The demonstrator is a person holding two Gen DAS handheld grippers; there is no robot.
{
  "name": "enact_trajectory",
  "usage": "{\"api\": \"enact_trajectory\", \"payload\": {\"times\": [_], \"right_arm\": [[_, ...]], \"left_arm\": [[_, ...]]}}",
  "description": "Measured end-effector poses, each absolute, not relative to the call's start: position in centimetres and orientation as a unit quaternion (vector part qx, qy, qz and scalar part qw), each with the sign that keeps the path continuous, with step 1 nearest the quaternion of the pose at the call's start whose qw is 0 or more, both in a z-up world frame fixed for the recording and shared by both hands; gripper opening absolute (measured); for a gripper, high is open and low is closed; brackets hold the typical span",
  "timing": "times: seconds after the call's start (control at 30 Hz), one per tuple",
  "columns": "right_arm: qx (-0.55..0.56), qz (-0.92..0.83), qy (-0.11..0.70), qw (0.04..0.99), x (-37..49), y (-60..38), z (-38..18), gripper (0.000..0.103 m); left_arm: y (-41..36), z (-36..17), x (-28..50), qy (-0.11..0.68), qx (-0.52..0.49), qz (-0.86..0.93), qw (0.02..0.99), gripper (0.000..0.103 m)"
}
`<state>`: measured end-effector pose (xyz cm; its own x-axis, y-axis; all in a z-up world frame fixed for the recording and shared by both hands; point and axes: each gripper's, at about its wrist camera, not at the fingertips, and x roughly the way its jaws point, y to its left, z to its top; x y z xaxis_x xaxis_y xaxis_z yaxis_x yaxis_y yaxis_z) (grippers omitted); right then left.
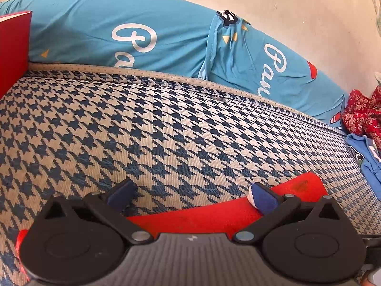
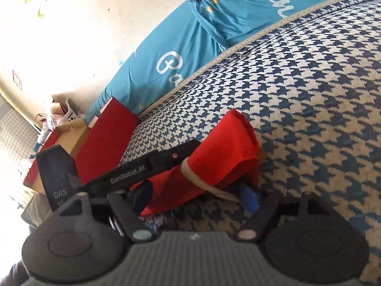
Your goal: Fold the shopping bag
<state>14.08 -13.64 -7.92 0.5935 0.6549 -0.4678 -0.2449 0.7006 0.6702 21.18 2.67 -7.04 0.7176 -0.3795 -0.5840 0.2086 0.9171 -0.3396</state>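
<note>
The red shopping bag lies folded into a thick bundle on the houndstooth mat, its beige handle looped at the near end. My right gripper is open, its blue pads on either side of the bundle's near end. The left gripper's black body reaches in from the left and rests against the bag. In the left wrist view the left gripper is open wide. A flat part of the red bag lies under its right finger, and its left finger is over the mat.
Blue bedding with white lettering runs along the wall behind the mat. An open red box sits at the mat's left end. Red patterned cloth and blue clothes are piled at the right end.
</note>
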Motion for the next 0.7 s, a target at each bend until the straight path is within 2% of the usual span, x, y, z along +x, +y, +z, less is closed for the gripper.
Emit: {"api": "enact_trajectory", "payload": {"times": [0.7], "right_arm": [[0.322,0.312,0.34,0.827,14.6,-15.0,-8.6,0.079]], "left_arm": [[2.7,-6.8,23.5,0.353,-0.136,-0.193,0.905,0.103]]}}
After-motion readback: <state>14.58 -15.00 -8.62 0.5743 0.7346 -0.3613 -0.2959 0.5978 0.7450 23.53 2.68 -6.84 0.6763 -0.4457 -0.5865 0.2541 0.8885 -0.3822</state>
